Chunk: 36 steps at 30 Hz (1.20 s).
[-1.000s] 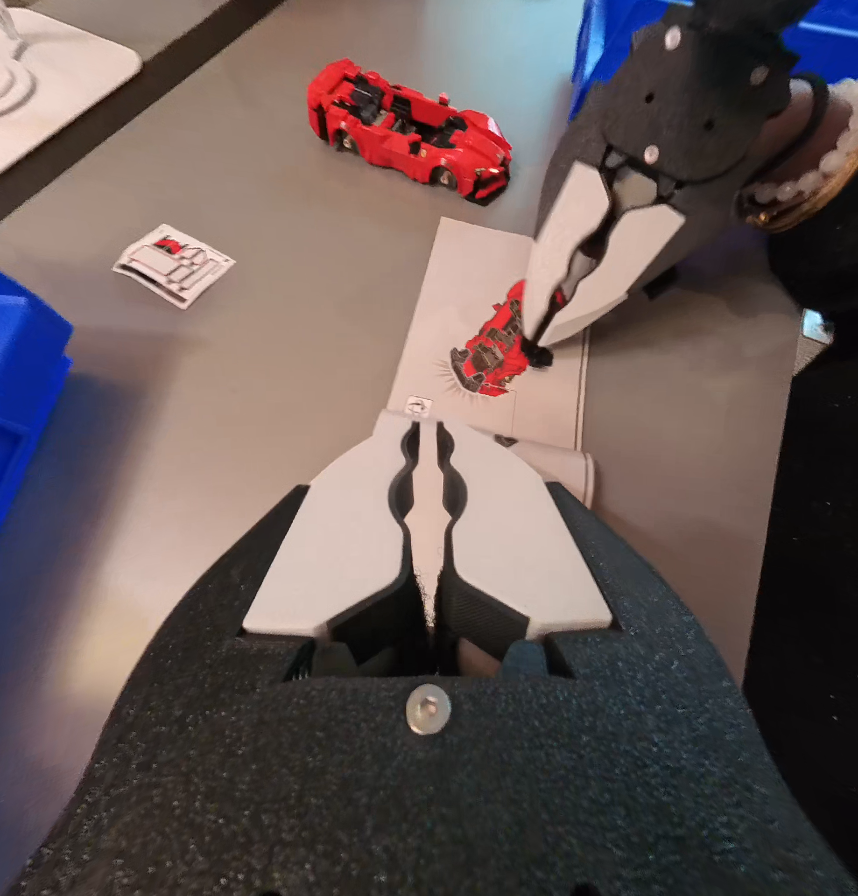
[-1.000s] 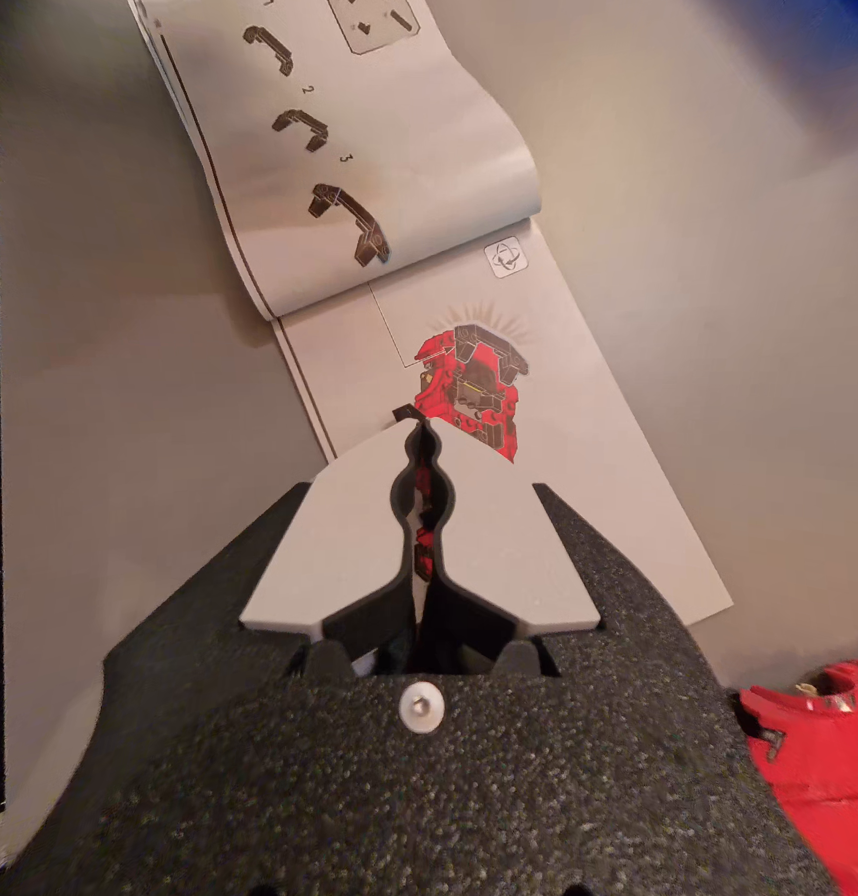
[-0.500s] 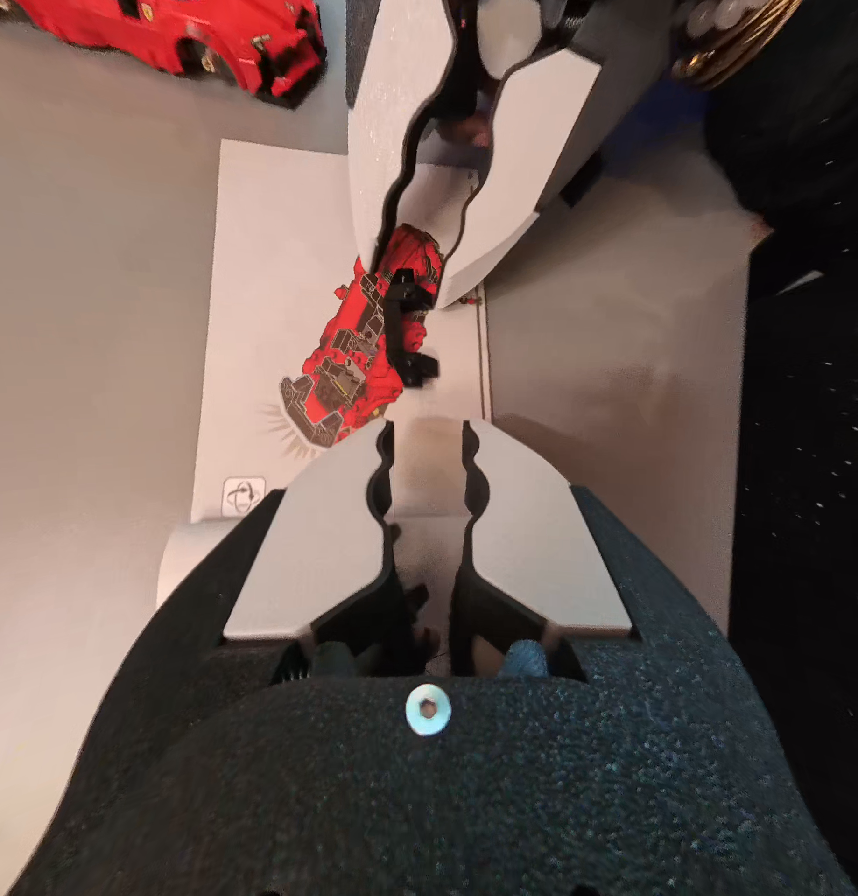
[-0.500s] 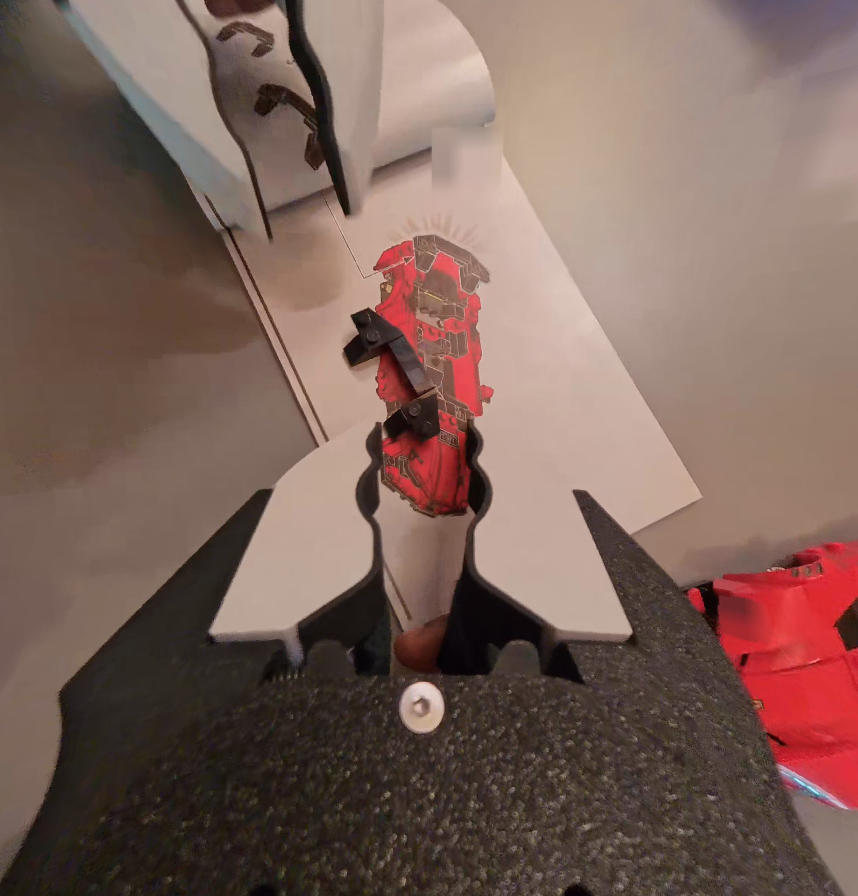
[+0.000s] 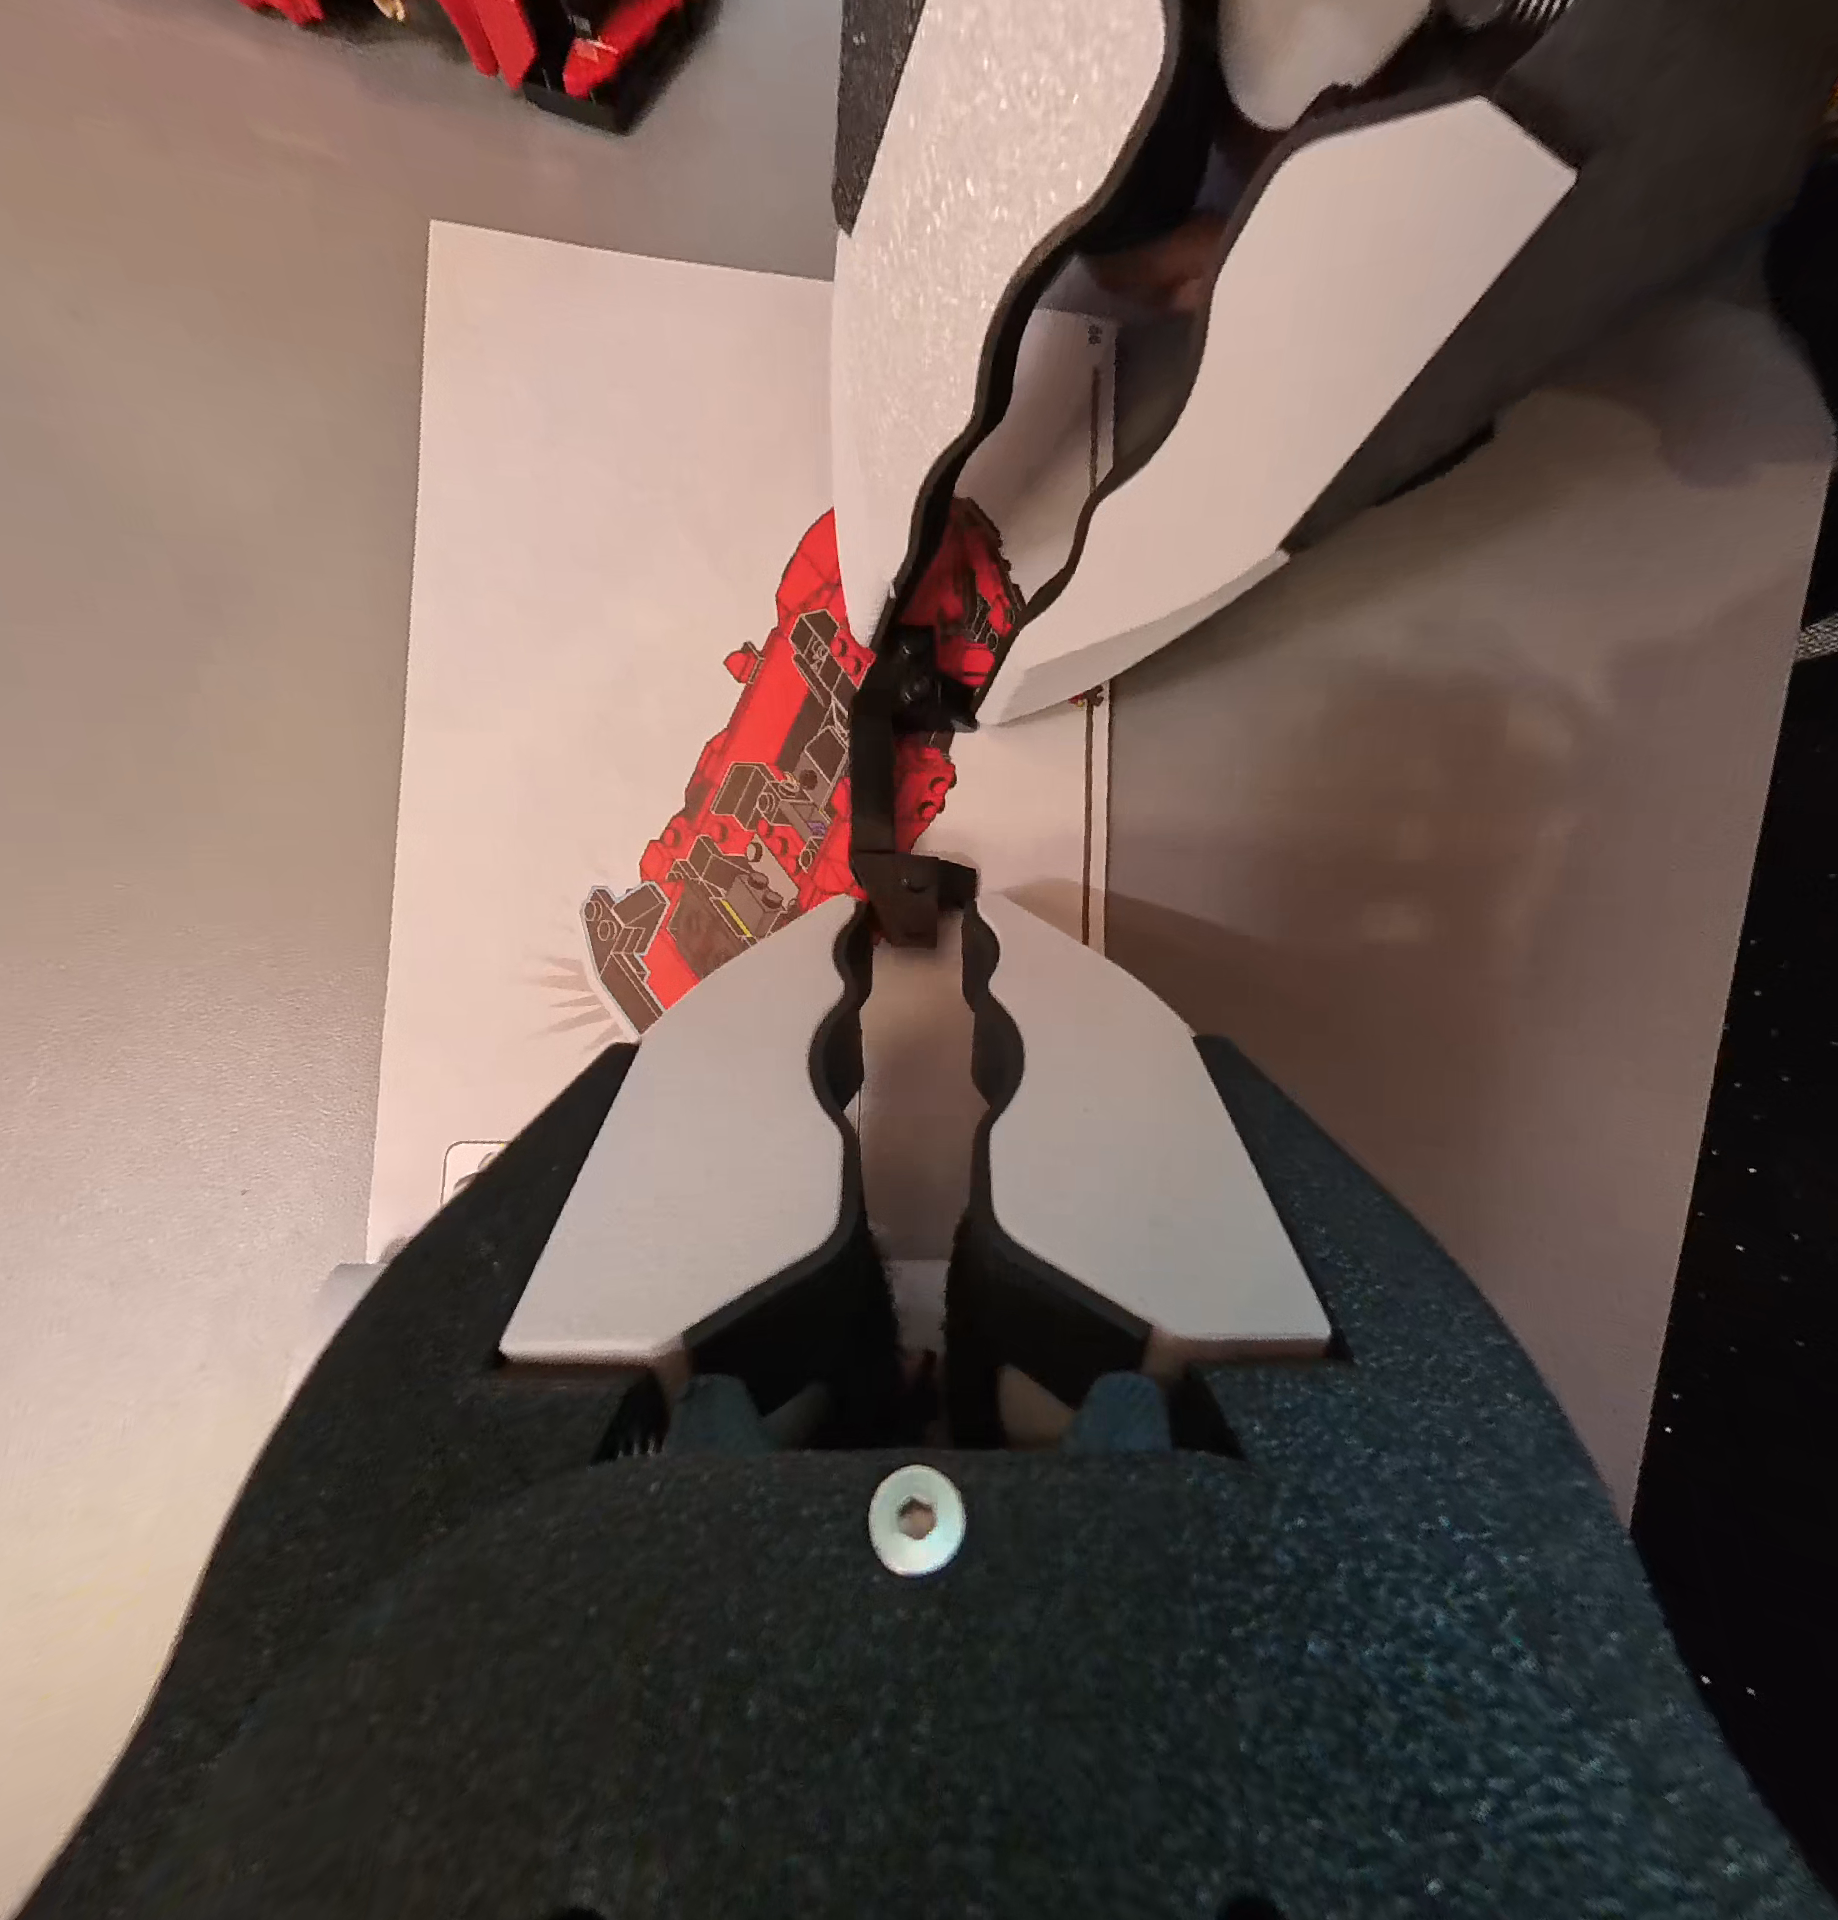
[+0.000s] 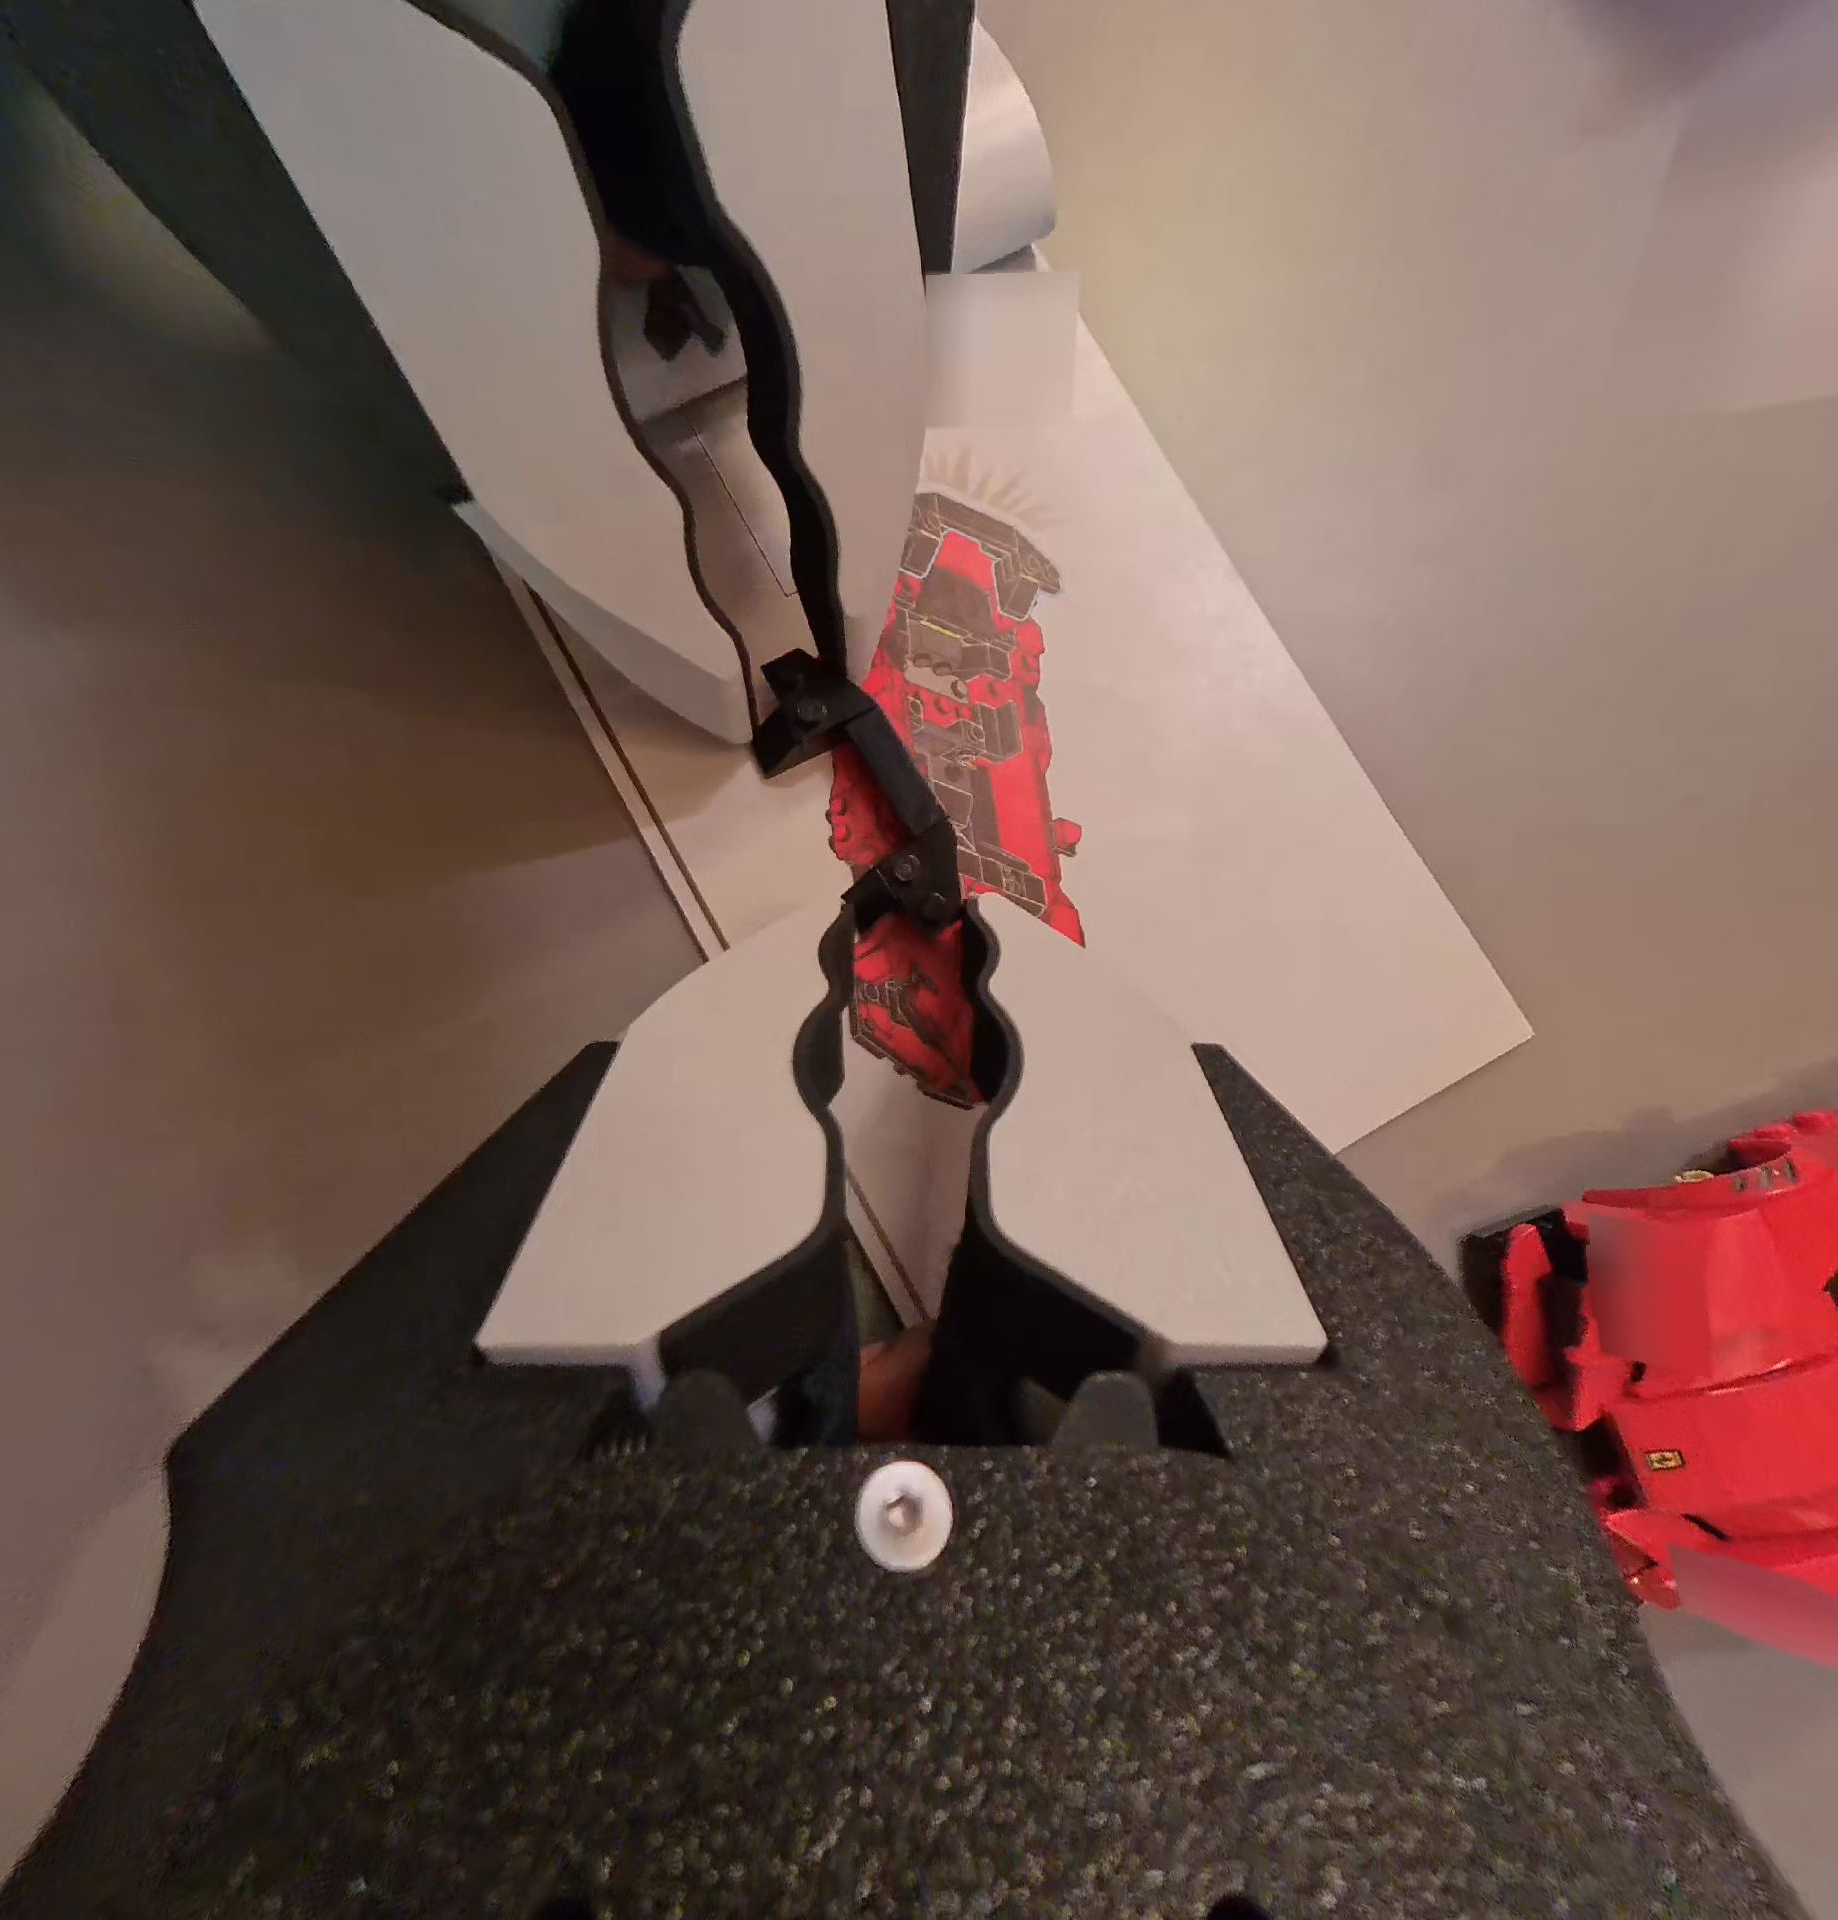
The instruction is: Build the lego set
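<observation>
Grey tabletop (image 5: pixel 167 623) carries everything; the left gripper (image 5: pixel 910 914) pinches one end of a slim black angled lego piece (image 5: pixel 873 790) at its fingertips; the right gripper (image 6: pixel 910 920), tip to tip opposite, clamps the other end; beneath both lies a white instruction booklet (image 5: pixel 582 468) printed with a red car; beyond, beside the right gripper, sits a red brick-built lego car (image 6: pixel 1725 1382).

Plastic, paper and grainy black housings

Left claw (image 5: pixel 910 914): rough, speckled black body, matt pale smooth fingers (image 5: pixel 707 1122), bright metal screw (image 5: pixel 916 1522). The black piece (image 5: pixel 873 790) and red car (image 6: pixel 1725 1382) are glossy plastic; the booklet (image 5: pixel 582 520) is smooth matt paper on a dull grey bench (image 5: pixel 167 520).
</observation>
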### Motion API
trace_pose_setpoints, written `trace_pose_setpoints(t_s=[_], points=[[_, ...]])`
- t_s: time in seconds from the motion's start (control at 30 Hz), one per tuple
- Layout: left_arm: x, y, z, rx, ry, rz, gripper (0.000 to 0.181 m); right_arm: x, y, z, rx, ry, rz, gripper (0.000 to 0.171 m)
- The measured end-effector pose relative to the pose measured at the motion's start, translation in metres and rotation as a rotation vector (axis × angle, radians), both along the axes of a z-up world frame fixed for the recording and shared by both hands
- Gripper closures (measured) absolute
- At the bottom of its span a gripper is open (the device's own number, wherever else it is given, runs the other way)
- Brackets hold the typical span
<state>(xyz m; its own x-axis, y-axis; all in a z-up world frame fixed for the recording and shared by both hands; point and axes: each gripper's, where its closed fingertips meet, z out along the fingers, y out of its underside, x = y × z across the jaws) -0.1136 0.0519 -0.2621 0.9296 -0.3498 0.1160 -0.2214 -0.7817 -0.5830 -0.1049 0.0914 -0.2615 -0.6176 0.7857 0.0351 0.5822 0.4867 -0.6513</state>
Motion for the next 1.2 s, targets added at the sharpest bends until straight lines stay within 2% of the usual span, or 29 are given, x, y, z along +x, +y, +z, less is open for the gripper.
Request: trace_pose_setpoints(t_s=[0.5,0.73,0.8,0.87,1.2], points=[[0.000,-0.002,0.000,-0.060,-0.013,-0.009,0.166,0.002,-0.003,0.000,0.039,-0.010,-0.020,0.152],[-0.001,-0.003,0.005,-0.052,-0.048,-0.003,0.161,0.005,-0.004,0.012,-0.035,-0.025,0.008,0.149],[0.000,-0.003,0.005,-0.047,-0.055,-0.008,0.164,0.001,-0.006,0.018,-0.046,-0.004,0.018,0.156],[0.000,-0.003,0.004,-0.048,-0.054,-0.017,0.169,-0.007,-0.010,0.019,-0.047,0.015,0.021,0.171],[0.002,-0.003,0.004,-0.035,-0.045,-0.034,0.171,-0.016,-0.023,0.008,-0.068,-0.030,0.066,0.171]])
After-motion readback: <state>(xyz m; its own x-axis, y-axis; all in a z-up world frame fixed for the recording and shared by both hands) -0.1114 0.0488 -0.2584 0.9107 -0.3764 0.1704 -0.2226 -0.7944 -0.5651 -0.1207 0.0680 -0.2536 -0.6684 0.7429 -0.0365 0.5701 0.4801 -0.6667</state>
